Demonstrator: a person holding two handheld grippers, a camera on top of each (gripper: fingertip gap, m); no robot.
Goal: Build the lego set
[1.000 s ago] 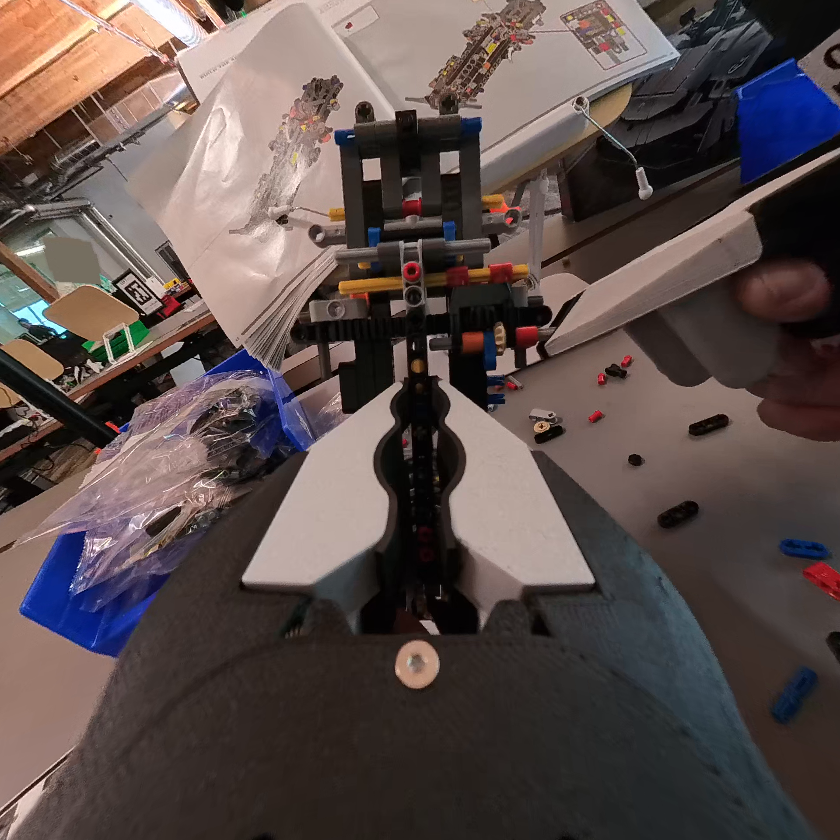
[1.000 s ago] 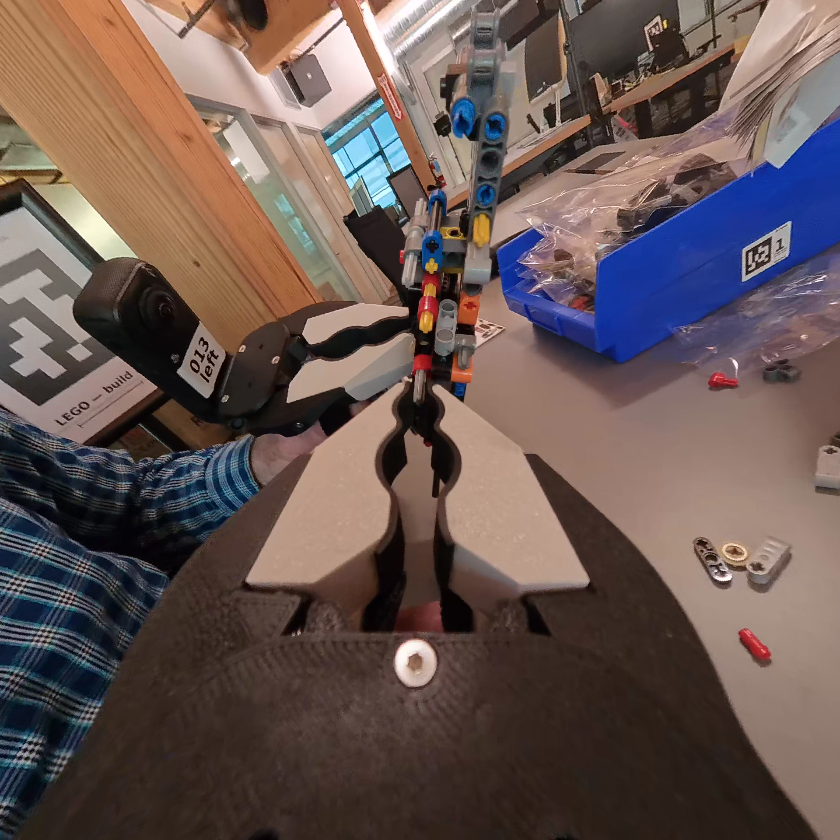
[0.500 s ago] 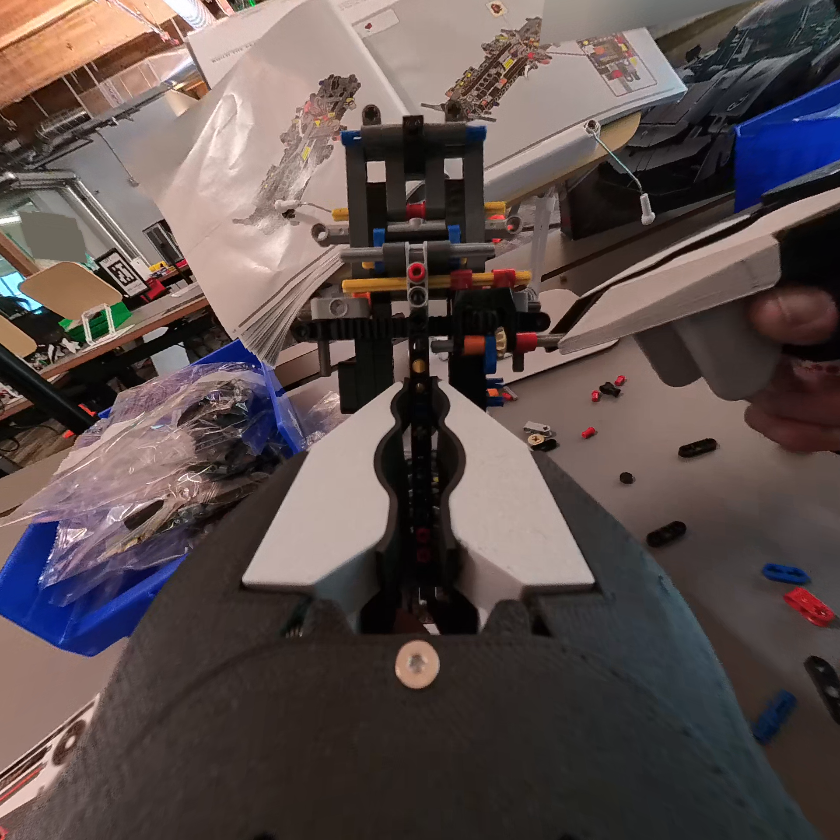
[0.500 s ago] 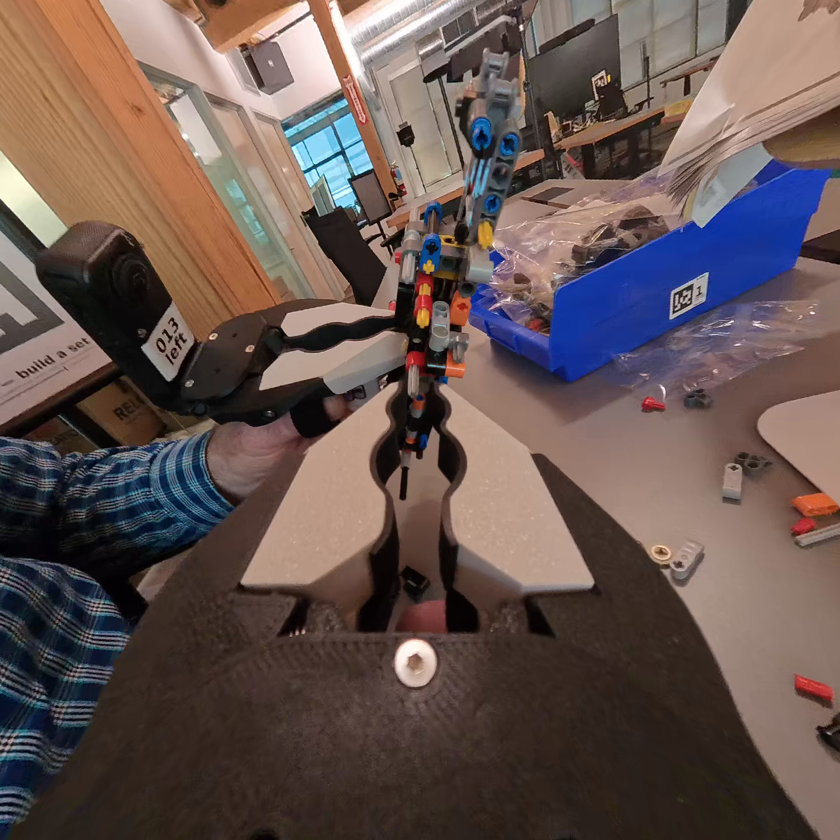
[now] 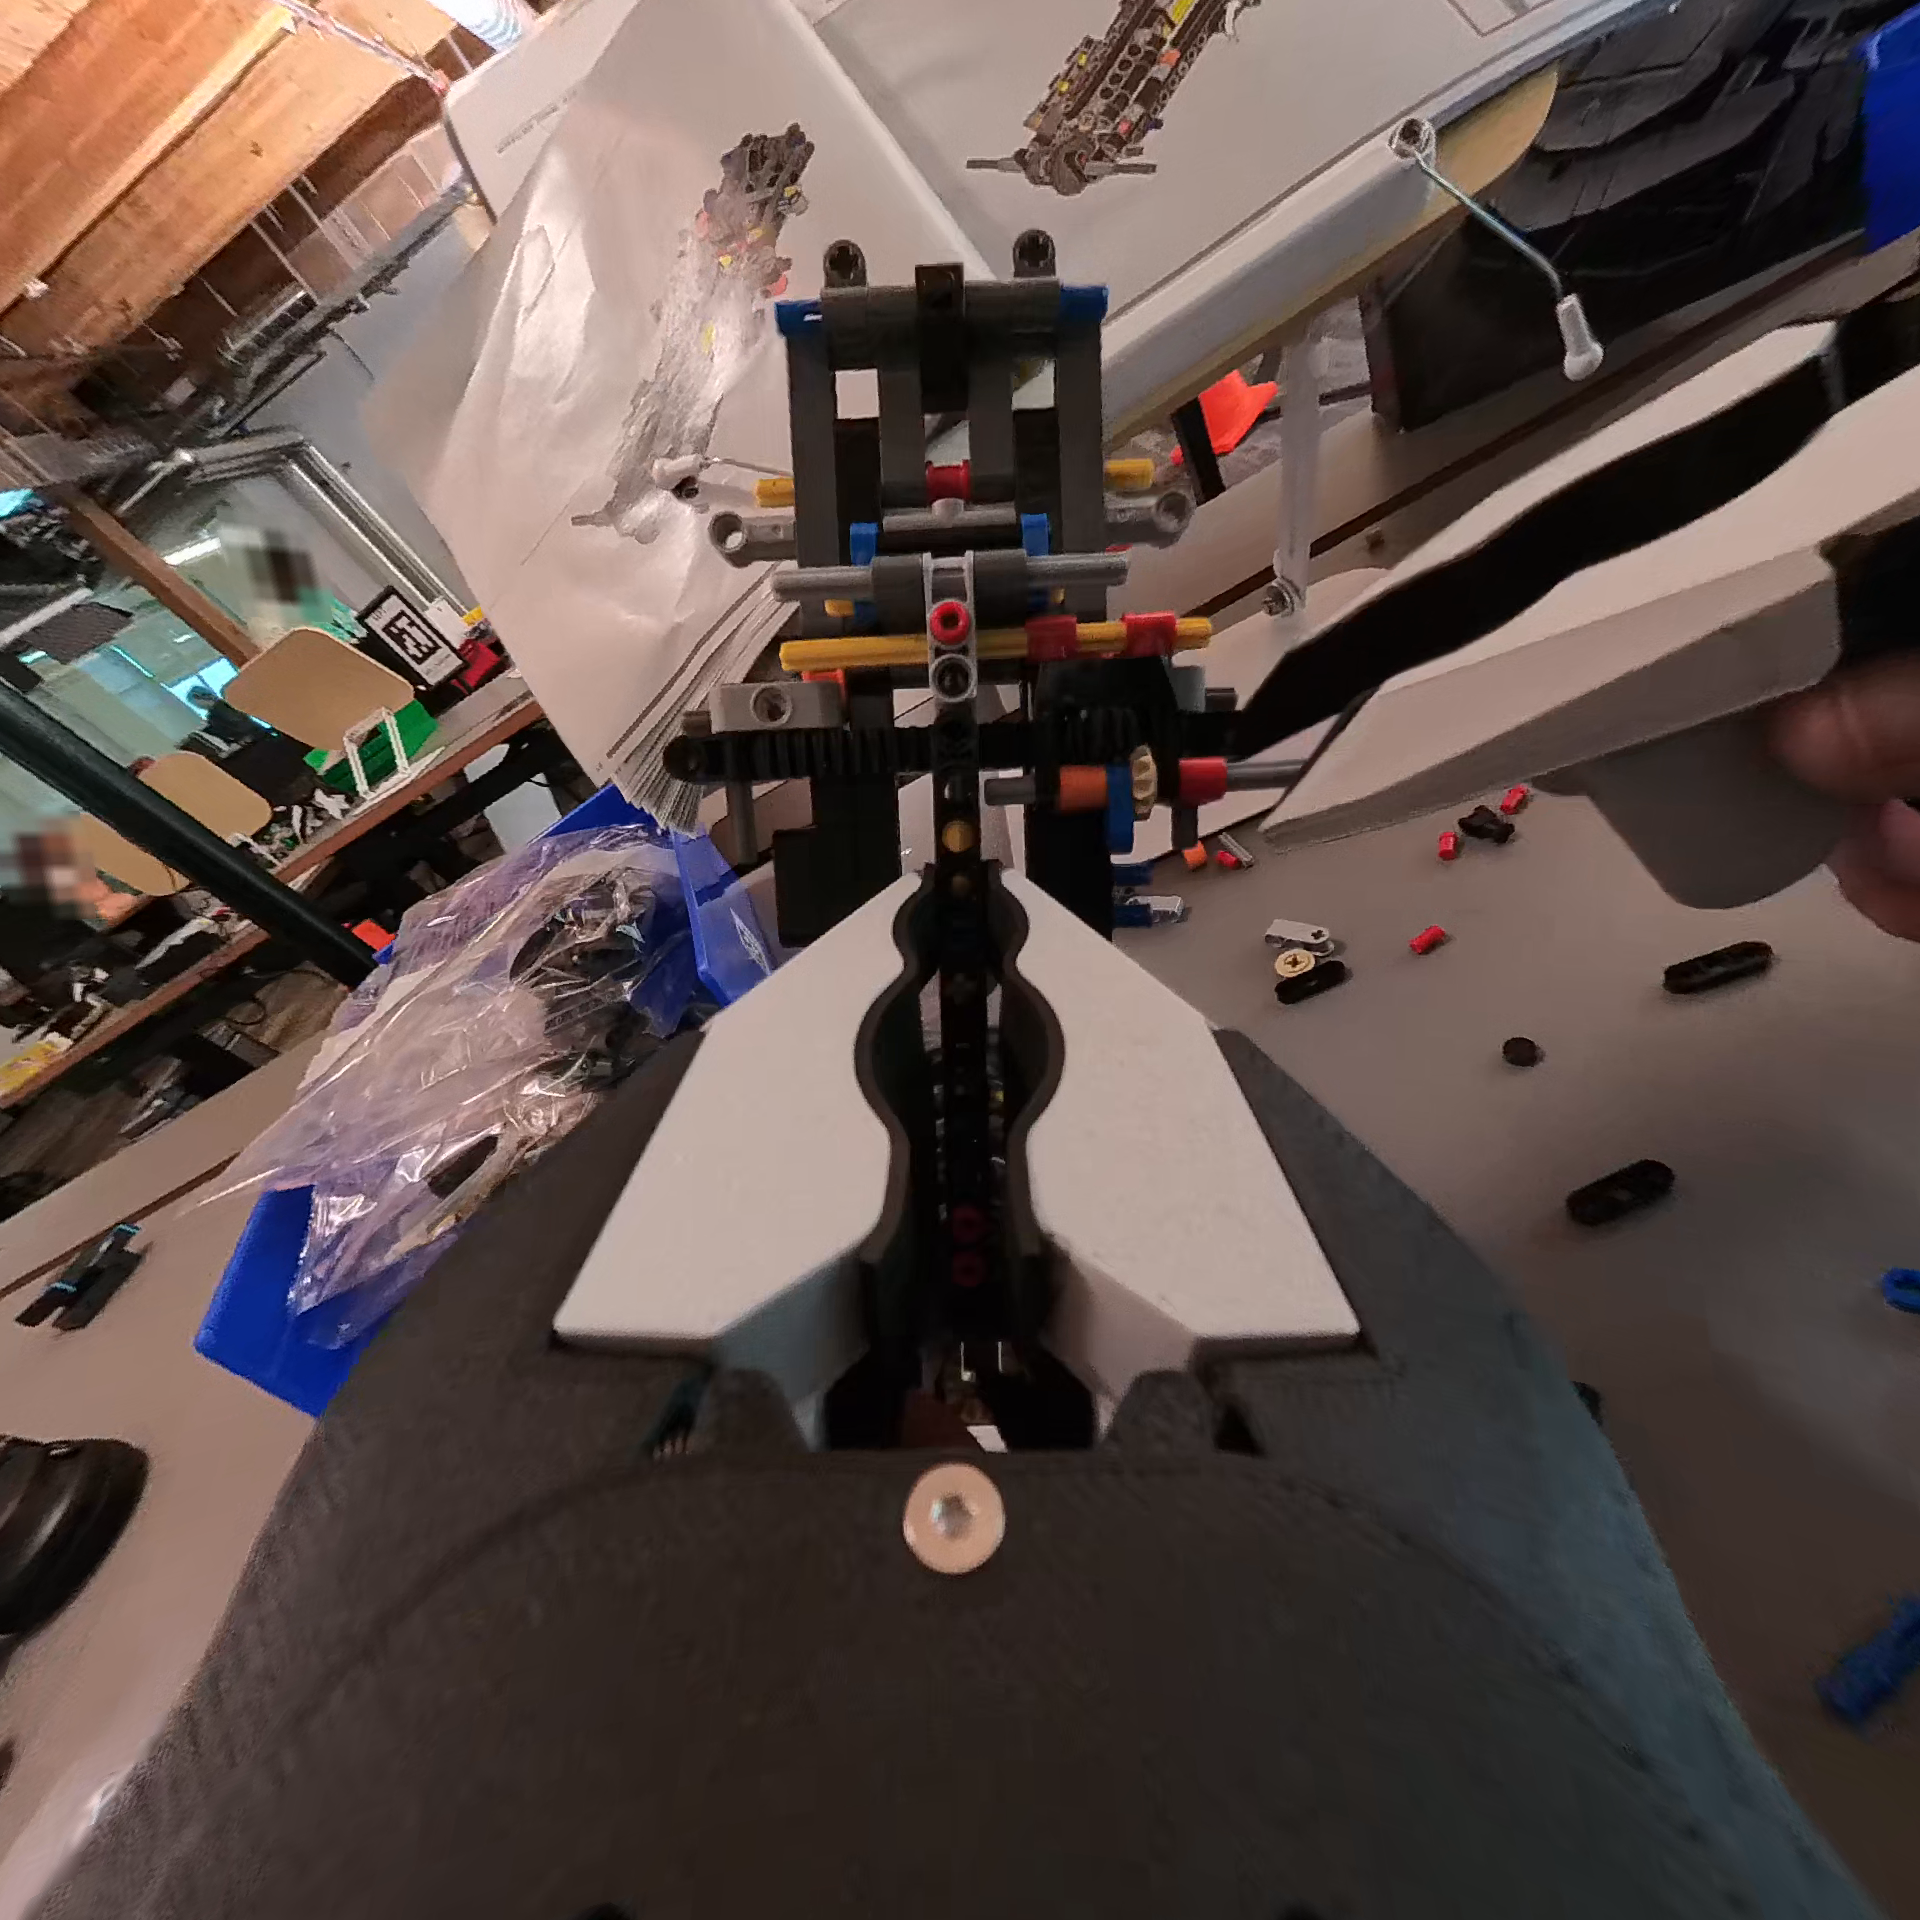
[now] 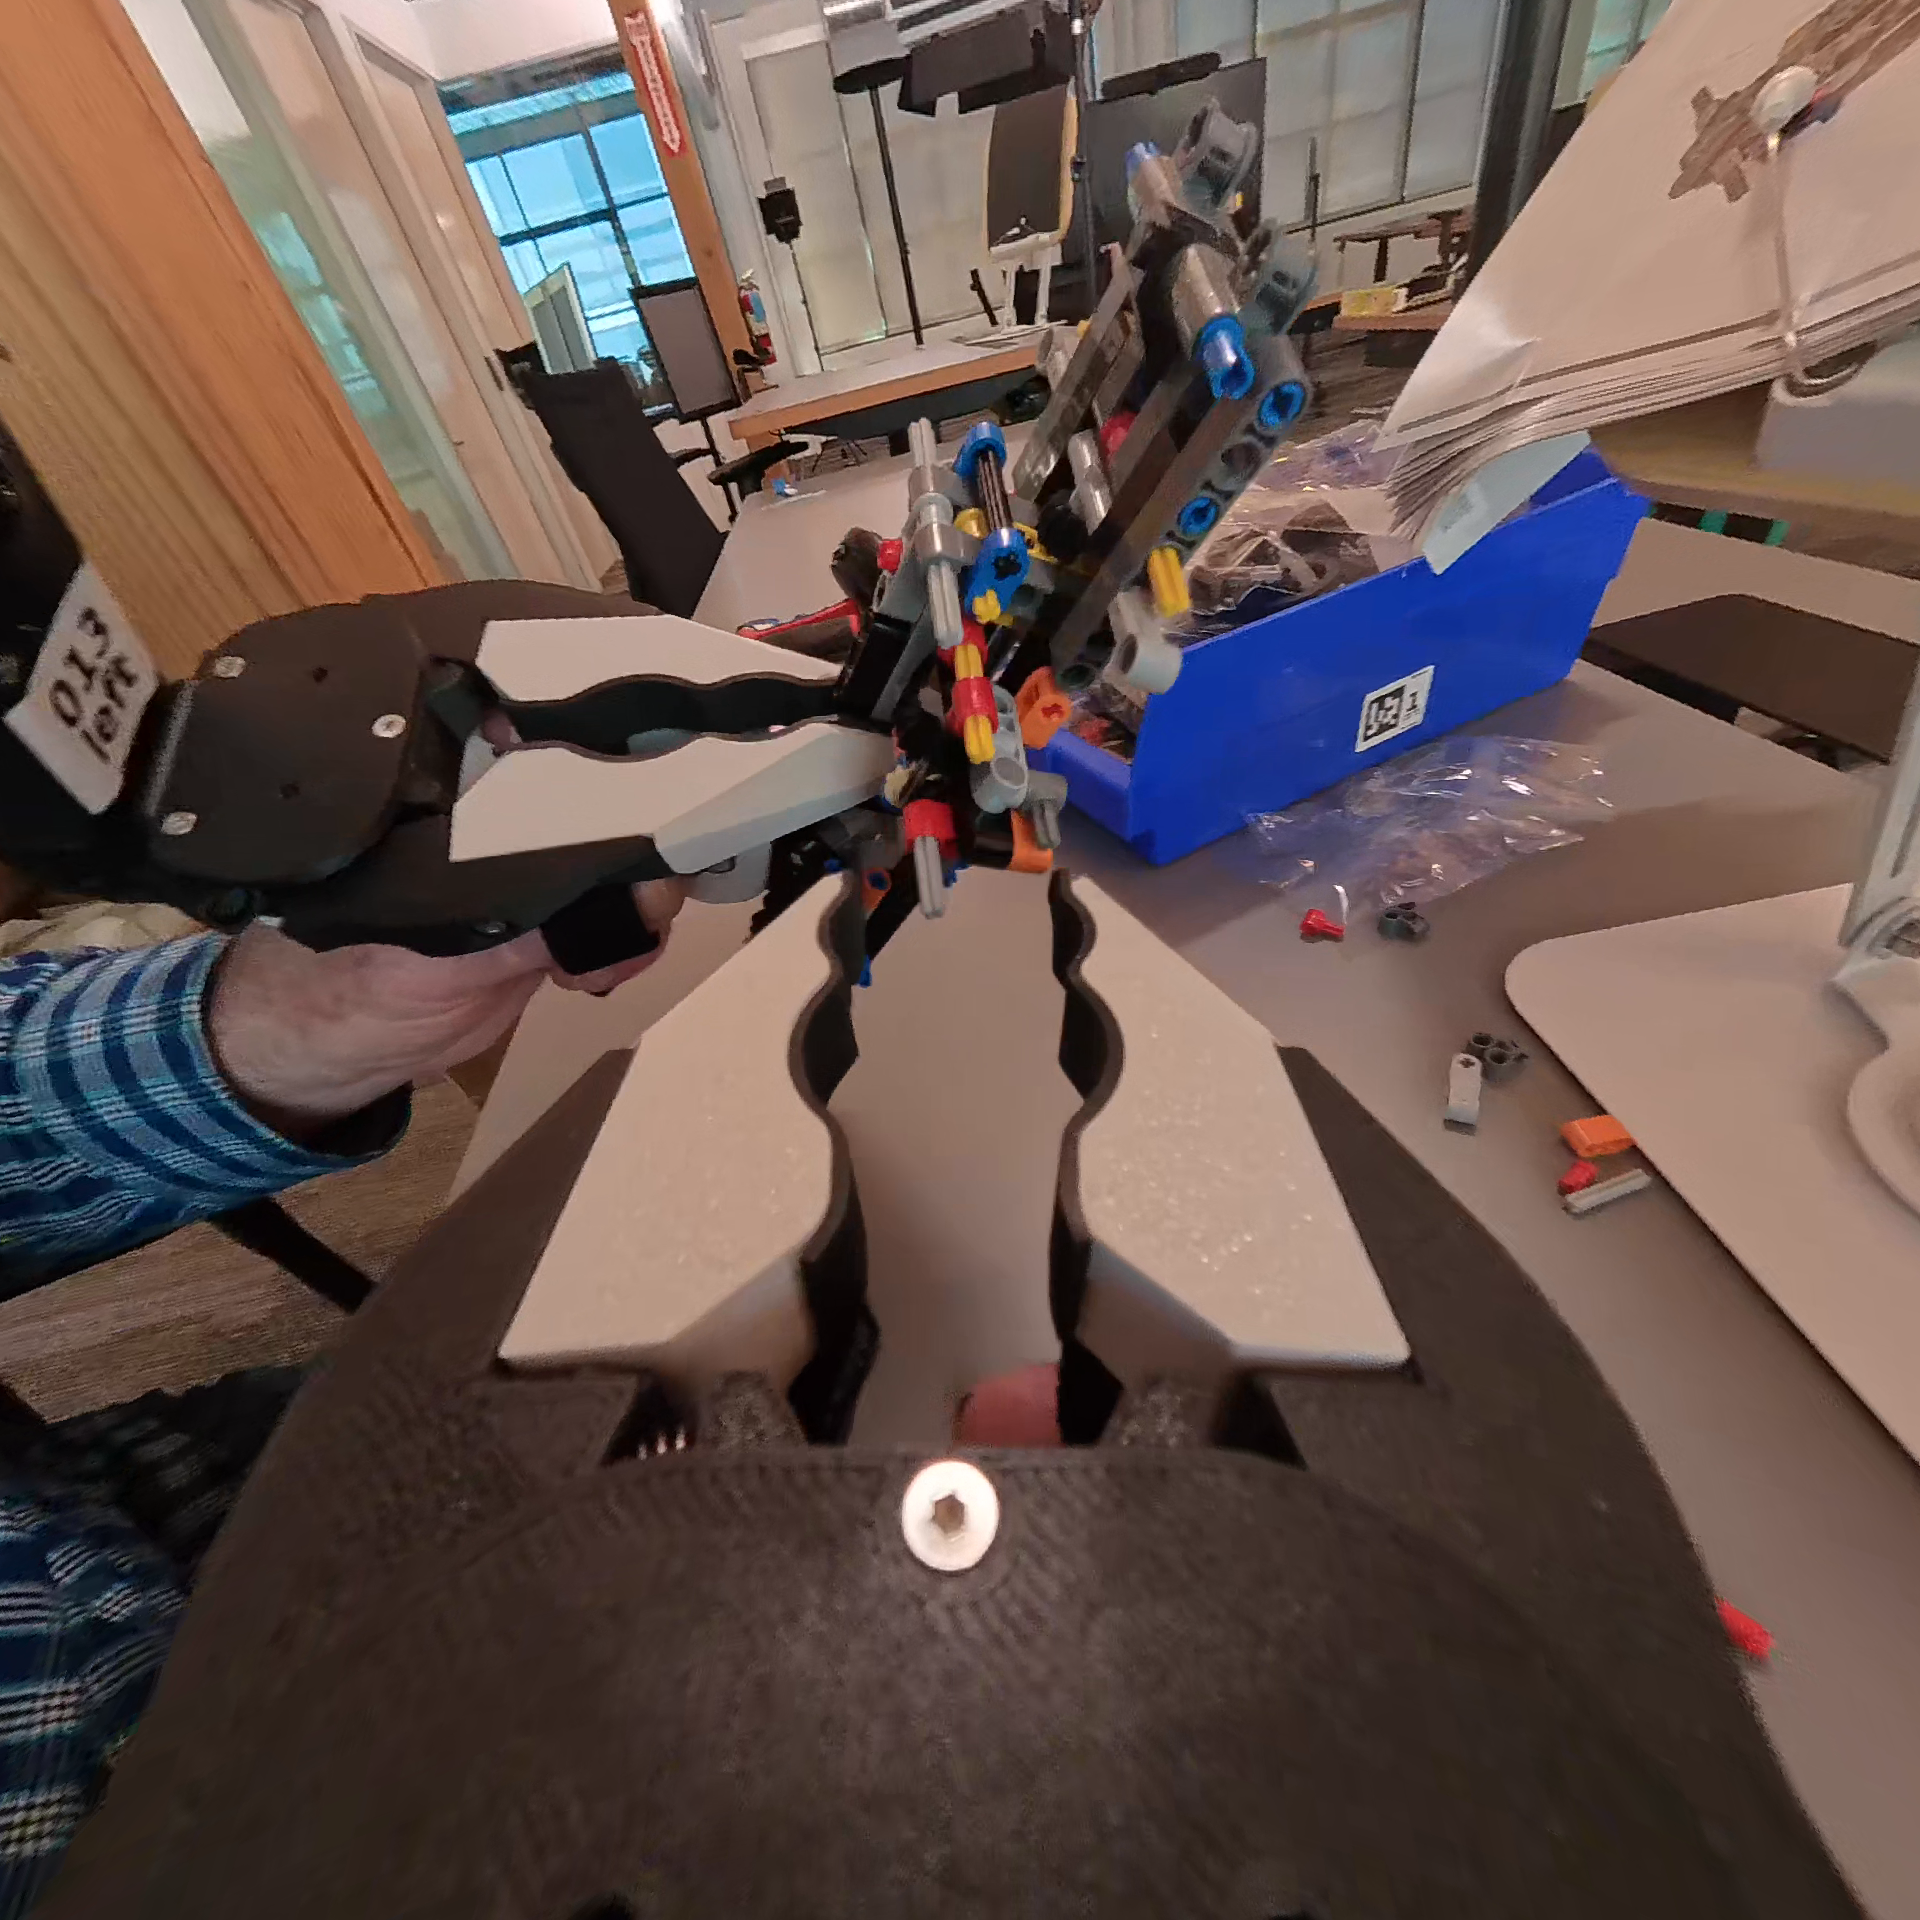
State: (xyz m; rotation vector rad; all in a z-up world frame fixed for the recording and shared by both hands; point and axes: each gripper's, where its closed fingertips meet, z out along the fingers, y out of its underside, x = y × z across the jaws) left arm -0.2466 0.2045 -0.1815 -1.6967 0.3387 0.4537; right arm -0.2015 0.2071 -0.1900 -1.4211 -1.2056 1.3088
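Note:
The lego assembly [image 5: 945,582] is a frame of grey and black beams with blue, red and yellow pins and a black toothed rack. My left gripper [image 5: 958,883] is shut on its long black beam and holds it above the table. In the right wrist view the assembly [image 6: 1174,416] leans to the right, held by the left gripper [image 6: 873,722]. My right gripper [image 6: 951,894] is open and empty, its tips just below the assembly's lower end. In the left wrist view the right gripper [image 5: 1273,769] stands open around the grey axle on the assembly's right side.
A blue bin [image 6: 1351,675] with plastic bags of parts [image 5: 468,1039] stands behind the assembly. An open instruction booklet [image 5: 623,312] is propped above it. Loose small pieces [image 5: 1299,961] lie scattered on the grey table [image 6: 1351,1351]. A white stand base [image 6: 1714,1091] is at the right. Spacing between my two grippers at the tips: around 5 cm.
My right gripper has opened, let go of the assembly's thin axle and drawn back a little. The assembly has tilted in the right wrist view. The left gripper keeps its hold.

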